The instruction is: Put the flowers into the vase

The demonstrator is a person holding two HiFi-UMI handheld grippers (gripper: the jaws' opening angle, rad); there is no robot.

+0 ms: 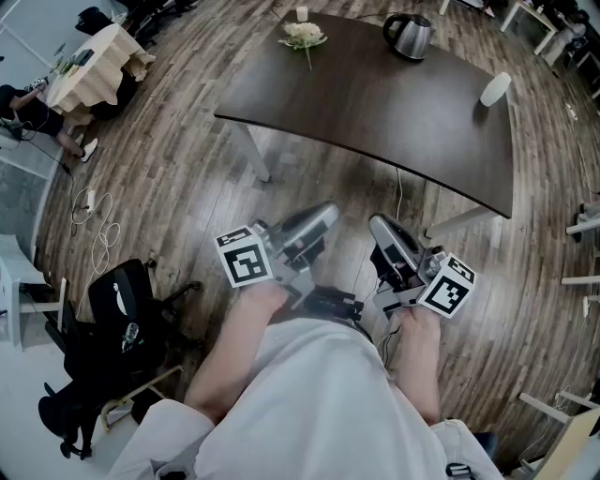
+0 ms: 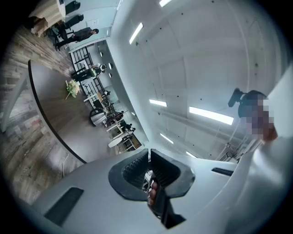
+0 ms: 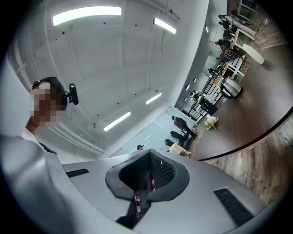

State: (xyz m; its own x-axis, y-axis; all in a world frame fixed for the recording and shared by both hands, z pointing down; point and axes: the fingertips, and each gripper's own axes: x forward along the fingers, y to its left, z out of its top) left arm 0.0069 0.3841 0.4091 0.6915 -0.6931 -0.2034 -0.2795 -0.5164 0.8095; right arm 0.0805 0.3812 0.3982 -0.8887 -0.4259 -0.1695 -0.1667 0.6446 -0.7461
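Flowers (image 1: 304, 36) lie on the far edge of the dark curved table (image 1: 375, 112), a pale bunch with the stem pointing toward the person. A small white cylinder (image 1: 302, 13) stands just behind them. To their right on the same table stands a metal kettle (image 1: 410, 35) with a black handle. The white vase (image 1: 495, 89) sits well apart from the flowers, near the table's right end.

Both claws are held low and close to the person's body, over the wooden floor (image 1: 187, 169) and short of the table's near edge. The left claw (image 1: 325, 216) has its jaws pressed together with nothing between them. The right claw (image 1: 379, 225) is likewise closed and empty. Each points forward toward the table and slightly upward. Their marker cubes sit just above the person's hands, and the 2 forearms run back to a white garment.

On the floor at the left a black chair (image 1: 122, 319) stands beside loose white cables (image 1: 98, 225). Farther off, at the upper left, is another table under a cream cloth (image 1: 94, 66).
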